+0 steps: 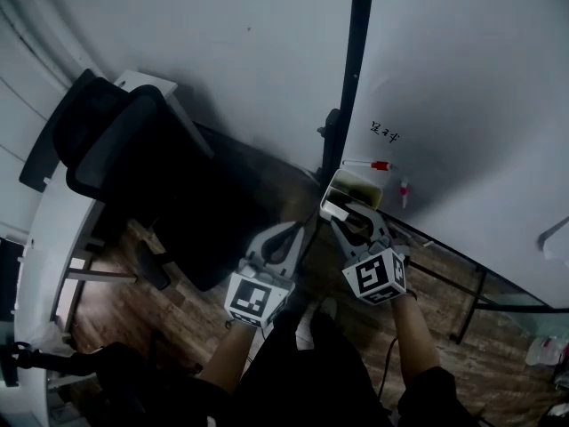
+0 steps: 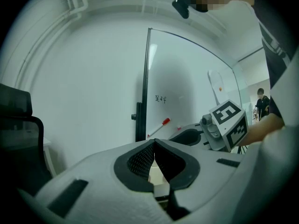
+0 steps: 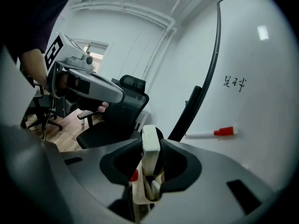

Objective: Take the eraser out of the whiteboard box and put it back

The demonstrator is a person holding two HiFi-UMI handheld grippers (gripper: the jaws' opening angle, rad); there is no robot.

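The right gripper [image 3: 151, 147] has its fingers closed on the white eraser [image 3: 150, 138]. The eraser stands upright in the whiteboard box [image 1: 357, 183], its top above the rim. The box sits at the foot of the whiteboard [image 1: 462, 78], beside the black frame post [image 1: 354, 69], with a red-capped marker [image 1: 366, 165] stuck just above it. The left gripper [image 2: 154, 143], fingers together and empty, hovers nearby. A black office chair [image 1: 133, 158] stands further left.

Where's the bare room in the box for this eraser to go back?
Bare room: the far half of the cream open-top box looks clear, bordered by the whiteboard. Crowded: its near end, where the right tool holds the white block eraser over standing markers.
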